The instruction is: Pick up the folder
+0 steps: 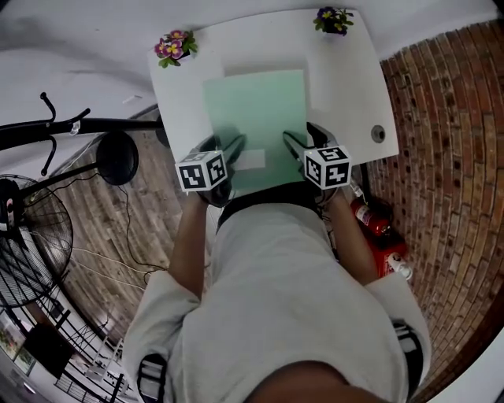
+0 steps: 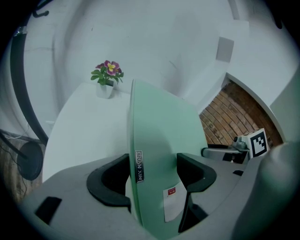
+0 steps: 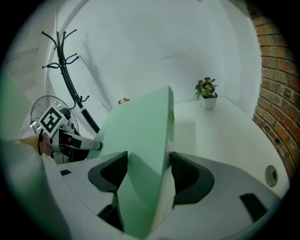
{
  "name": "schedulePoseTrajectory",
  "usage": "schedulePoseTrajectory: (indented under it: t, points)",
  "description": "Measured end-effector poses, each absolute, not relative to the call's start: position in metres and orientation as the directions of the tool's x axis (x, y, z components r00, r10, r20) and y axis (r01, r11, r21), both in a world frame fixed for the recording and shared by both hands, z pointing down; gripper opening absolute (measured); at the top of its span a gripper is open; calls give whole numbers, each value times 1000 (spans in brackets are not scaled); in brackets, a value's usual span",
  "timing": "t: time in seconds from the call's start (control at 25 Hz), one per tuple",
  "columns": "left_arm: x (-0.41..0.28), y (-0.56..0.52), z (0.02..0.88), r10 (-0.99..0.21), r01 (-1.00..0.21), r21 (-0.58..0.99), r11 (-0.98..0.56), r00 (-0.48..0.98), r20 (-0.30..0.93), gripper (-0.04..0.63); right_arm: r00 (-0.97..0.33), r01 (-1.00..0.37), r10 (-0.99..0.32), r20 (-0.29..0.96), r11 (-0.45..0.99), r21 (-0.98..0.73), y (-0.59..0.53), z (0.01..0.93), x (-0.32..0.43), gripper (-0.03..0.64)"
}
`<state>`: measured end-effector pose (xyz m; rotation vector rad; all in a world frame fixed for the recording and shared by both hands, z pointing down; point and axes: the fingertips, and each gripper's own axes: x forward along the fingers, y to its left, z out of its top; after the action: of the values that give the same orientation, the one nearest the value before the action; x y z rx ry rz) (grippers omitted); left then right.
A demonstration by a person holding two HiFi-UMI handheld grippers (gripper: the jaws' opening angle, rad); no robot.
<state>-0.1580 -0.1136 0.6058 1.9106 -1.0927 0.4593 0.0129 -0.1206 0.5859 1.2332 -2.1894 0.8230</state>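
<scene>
Two hand-held grippers, one folder. The left hand-held gripper [image 1: 234, 149] is clamped on the near left part of the folder [image 1: 256, 110]. In the left gripper view its dark pads press both faces of the cover, seen edge-on. The right hand-held gripper [image 1: 293, 146] grips the near right part the same way. The folder sits over the middle of the white table [image 1: 346, 86], near edge towards us. We cannot tell whether its far edge rests on the top.

Step in hand, as we judge it: the lift. To do it well, we raise both sides together and level. We hold the spacing between the grips fixed so the cover neither bows nor buckles, and we press evenly, since the surface looks slick.

Materials:
- **Folder:** pale green, thin, flat, rectangular and smooth, likely plastic or card. A white label [image 1: 250, 160] sits near its front edge.
- **Table:** smooth, with rounded corners. A potted flower [image 1: 175, 47] stands at the far left corner and a second potted flower [image 1: 334, 20] at the far right.
</scene>
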Motion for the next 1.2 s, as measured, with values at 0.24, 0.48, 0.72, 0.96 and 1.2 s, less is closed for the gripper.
schedulePoseTrajectory:
  t: [0.24,0.48,0.72,0.96,1.2]
  points:
    - [-143,-104,604,-511,-820,523,-234,561,651,324,-460,-877,-583,670,419,-238,-114,579,26,291]
    - [-124,-95,604,-533,-834,505,-223,538,653,324,-482,-863,-574,662,443,-243,-108,581,46,291]
    - [-111,-82,602,-557,-859,475,-191,493,668,324,-511,-844,-559,653,472,-256,-101,584,61,291]
    - [-90,-64,598,-557,-859,477,-186,492,669,324,-515,-842,-565,644,475,-256,-84,580,82,291]
    - [-59,-51,594,-547,-858,464,-219,502,670,324,-501,-855,-586,637,449,-259,-65,578,113,291]
